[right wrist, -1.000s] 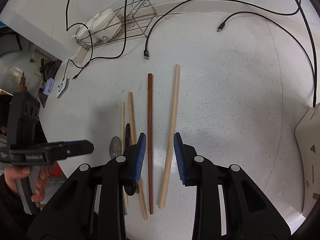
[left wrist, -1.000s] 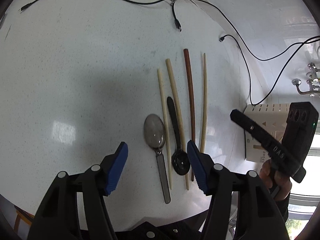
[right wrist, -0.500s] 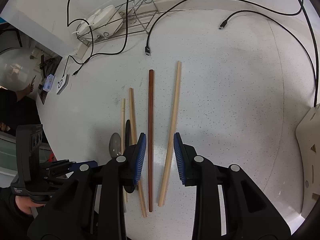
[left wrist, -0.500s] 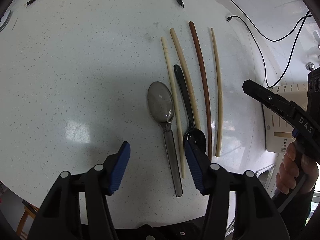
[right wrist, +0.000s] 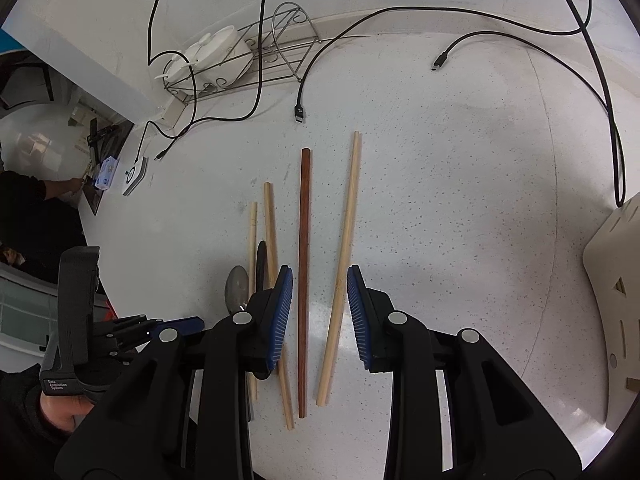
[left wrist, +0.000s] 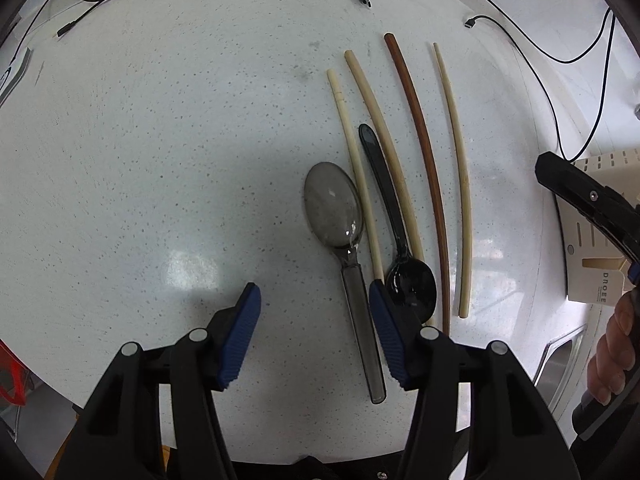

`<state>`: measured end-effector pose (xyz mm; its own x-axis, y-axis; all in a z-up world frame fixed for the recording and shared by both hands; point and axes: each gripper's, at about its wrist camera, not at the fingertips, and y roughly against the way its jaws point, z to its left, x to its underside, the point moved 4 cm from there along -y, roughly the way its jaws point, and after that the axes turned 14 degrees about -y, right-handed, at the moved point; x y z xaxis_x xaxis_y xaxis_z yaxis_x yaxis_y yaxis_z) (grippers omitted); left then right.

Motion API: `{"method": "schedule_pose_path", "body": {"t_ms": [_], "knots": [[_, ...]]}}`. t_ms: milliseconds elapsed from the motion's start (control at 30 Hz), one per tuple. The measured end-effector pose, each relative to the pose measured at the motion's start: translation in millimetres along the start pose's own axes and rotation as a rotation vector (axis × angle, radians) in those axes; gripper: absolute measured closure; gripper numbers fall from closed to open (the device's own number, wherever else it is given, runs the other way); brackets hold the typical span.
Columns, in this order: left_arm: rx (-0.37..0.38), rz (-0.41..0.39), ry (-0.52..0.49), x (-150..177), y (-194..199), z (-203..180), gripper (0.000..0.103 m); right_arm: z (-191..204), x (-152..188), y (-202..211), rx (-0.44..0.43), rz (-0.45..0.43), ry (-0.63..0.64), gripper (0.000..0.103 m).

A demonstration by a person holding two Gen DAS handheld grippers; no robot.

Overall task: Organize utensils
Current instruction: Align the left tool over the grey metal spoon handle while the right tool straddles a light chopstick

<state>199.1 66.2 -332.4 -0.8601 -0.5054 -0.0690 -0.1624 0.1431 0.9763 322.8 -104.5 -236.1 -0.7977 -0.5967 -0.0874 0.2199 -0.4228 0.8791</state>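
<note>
Several chopsticks lie side by side on the white counter: two pale ones (left wrist: 352, 152), a dark brown one (left wrist: 420, 152) and a thin pale one (left wrist: 456, 168). A grey see-through spoon (left wrist: 332, 212) lies left of them, bowl away from me. A black spoon (left wrist: 412, 284) lies among the pale sticks, bowl toward me. My left gripper (left wrist: 313, 286) is open above the counter, and the grey spoon's handle (left wrist: 356, 292) shows just inside its right pad. My right gripper (right wrist: 319, 270) hangs open over the brown chopstick (right wrist: 304, 240) and the thin pale one (right wrist: 344, 248), gripping nothing.
A wire rack (right wrist: 280, 60) with white bowls stands at the back wall. Black cables (right wrist: 300, 92) trail over the far counter. A cream perforated box (right wrist: 612, 280) stands at the right, with a sink edge (left wrist: 560, 360) beside it. A person in dark clothes (right wrist: 32, 216) is far left.
My left gripper has tipped more steeply down and come nearer the spoons, with its jaws slightly narrower. The grey spoon's handle now sits closer to its right pad. The right gripper has stayed put.
</note>
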Motion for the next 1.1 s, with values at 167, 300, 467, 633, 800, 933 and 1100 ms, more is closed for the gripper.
{"method": "schedule_pose_path", "body": {"t_ms": [167, 300, 467, 633, 800, 933, 1100], "knots": [[-0.039, 0.015, 0.002, -6, -5, -10, 0.047, -2, -1, 11, -0.073, -0.005, -0.033, 0.076], [-0.065, 0.02, 0.002, -10, -7, -18, 0.047, 0, -3, 22, -0.106, -0.029, -0.043, 0.074], [-0.098, 0.021, 0.014, -15, -12, -30, 0.047, -2, -5, 33, -0.123, -0.048, -0.032, 0.074], [-0.154, 0.031, 0.009, -18, -16, -38, 0.047, -8, -9, 34, -0.13, -0.049, -0.039, 0.074], [-0.157, 0.033, 0.011, -20, -16, -41, 0.047, -13, -9, 35, -0.138, -0.046, -0.044, 0.074], [-0.196, 0.06, -0.009, -17, -15, -33, 0.046, -12, -10, 31, -0.13, -0.041, -0.034, 0.074], [-0.184, 0.061, -0.009, -20, -14, -33, 0.046, -11, -11, 33, -0.144, -0.051, -0.033, 0.074]]}}
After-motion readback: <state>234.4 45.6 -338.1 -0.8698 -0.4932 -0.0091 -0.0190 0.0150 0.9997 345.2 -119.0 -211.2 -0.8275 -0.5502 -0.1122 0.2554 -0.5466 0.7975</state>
